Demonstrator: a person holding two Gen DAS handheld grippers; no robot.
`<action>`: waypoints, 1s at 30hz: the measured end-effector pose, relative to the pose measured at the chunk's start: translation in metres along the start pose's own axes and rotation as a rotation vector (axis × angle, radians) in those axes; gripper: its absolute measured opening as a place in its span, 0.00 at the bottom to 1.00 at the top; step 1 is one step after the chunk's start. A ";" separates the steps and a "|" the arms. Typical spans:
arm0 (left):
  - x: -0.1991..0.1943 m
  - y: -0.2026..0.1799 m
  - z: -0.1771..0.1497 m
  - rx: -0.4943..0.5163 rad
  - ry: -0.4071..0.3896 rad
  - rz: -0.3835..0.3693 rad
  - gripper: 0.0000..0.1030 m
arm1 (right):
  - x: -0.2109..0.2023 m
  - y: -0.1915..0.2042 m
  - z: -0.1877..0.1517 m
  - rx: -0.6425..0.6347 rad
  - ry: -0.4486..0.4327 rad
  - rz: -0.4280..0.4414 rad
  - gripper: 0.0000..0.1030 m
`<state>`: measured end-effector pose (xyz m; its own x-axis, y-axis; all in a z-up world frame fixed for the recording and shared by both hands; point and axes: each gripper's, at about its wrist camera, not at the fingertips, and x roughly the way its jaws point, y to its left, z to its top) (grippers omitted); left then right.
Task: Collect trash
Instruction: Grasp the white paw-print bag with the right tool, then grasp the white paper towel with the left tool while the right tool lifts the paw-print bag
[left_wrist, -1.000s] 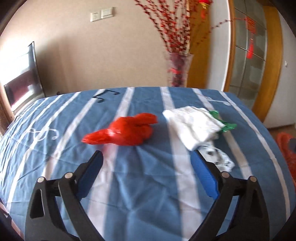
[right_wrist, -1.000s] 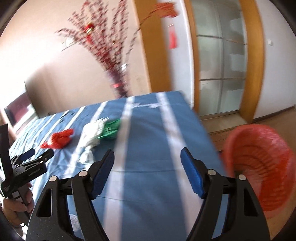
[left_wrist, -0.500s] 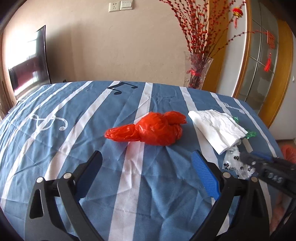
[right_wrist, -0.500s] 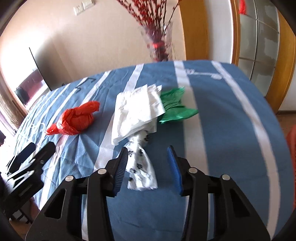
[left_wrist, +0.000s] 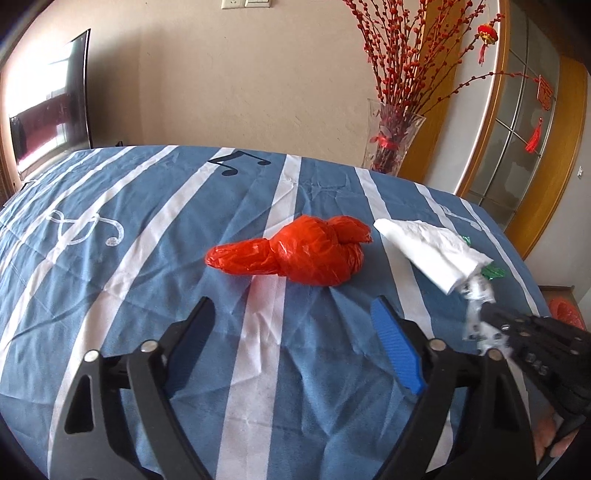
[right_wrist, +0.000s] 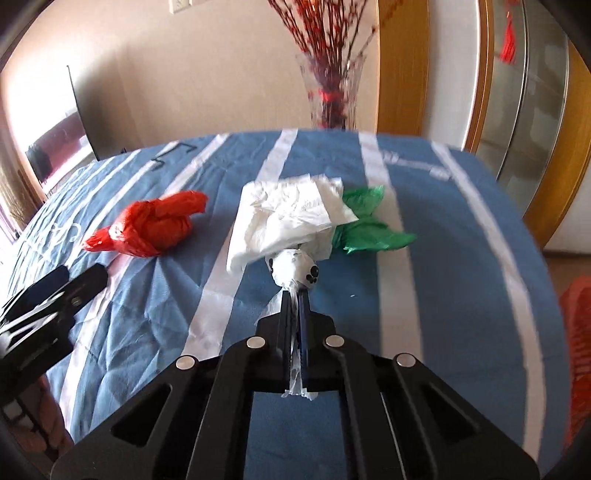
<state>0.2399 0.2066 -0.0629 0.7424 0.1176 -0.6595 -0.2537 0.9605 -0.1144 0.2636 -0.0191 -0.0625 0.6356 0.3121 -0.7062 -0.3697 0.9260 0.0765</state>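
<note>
Red basket (right_wrist: 578, 354) rt, contents unseen

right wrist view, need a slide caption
Right gripper shut on paw-print bag beside white tissue on striped cloth.

The red basket (right_wrist: 576, 354) is cut off by the right edge of the right wrist view and smeared by blur; in the left wrist view only a sliver of it shows at the right edge, behind the table. The white tissue (right_wrist: 284, 221) covers part of the green bag (right_wrist: 365, 229) and the far end of the spotted white bag (right_wrist: 295, 269). The vase (right_wrist: 330, 92) at upper centre is blurred. A hand (left_wrist: 554, 435) at lower right is mostly hidden behind black gripper parts.
</note>
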 end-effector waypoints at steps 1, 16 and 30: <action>0.001 0.000 0.000 0.002 0.003 -0.002 0.77 | -0.005 -0.001 -0.001 -0.005 -0.013 0.000 0.04; -0.003 -0.058 0.014 0.056 0.009 -0.135 0.70 | -0.097 -0.071 -0.024 0.108 -0.192 -0.061 0.04; 0.088 -0.142 0.036 0.135 0.175 -0.119 0.54 | -0.093 -0.138 -0.038 0.196 -0.178 -0.186 0.04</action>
<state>0.3635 0.0900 -0.0784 0.6403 -0.0327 -0.7675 -0.0773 0.9913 -0.1067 0.2293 -0.1842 -0.0343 0.7947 0.1499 -0.5881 -0.1097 0.9885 0.1038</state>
